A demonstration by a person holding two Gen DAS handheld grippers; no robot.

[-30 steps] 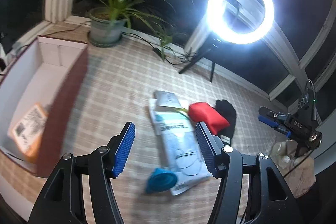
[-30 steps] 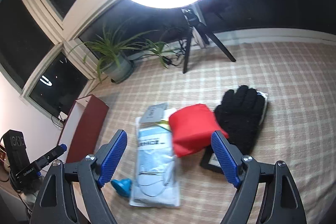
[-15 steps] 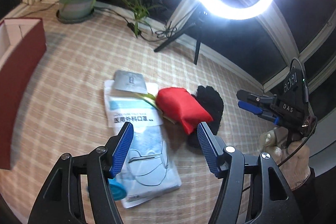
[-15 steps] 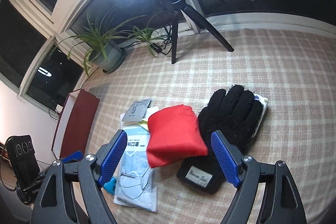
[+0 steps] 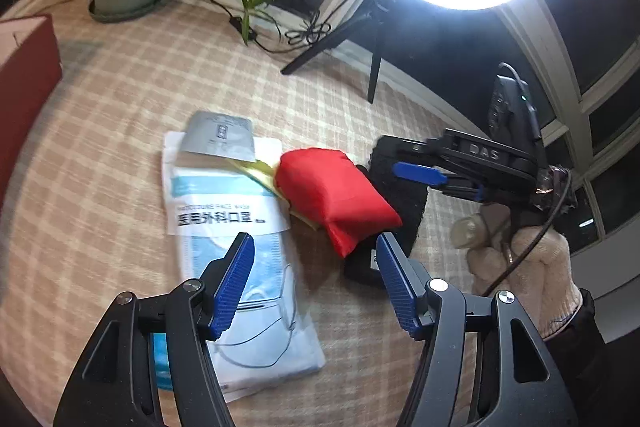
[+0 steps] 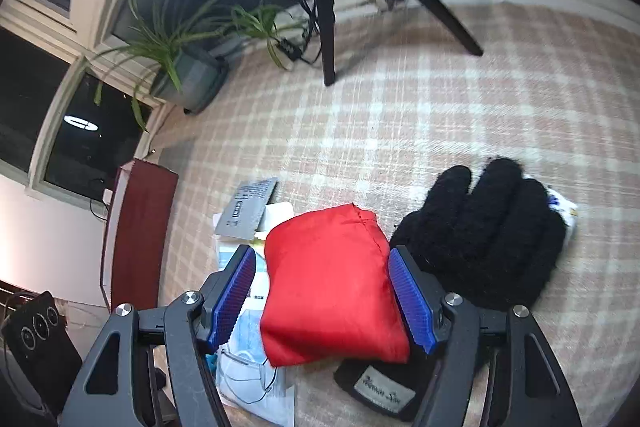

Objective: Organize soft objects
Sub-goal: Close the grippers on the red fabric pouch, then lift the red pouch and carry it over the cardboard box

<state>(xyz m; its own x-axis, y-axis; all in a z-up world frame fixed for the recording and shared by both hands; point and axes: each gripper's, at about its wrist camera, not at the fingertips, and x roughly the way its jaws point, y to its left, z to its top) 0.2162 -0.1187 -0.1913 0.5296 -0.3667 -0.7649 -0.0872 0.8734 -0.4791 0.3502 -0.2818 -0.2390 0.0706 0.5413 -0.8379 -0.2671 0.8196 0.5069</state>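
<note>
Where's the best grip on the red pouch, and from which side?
Across the middle of the red pouch, from above. It lies flat and puffy on the black glove and mask pack, both long edges free. The right gripper already straddles it, jaws closing; pads likely not pressing yet.

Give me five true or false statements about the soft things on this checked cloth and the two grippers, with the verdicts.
1. The red fabric pouch lies partly on the black knit glove. True.
2. The right gripper straddles the red fabric pouch. True; its jaws are closing with the pouch between them.
3. The left gripper is clamped on the clear packet of blue face masks. False; its jaws stand open, with nothing between them.
4. The small grey foil sachet lies on top of the mask packet. True.
5. The black glove sits inside the dark red box. False; it lies on the checked cloth, apart from the box.
</note>
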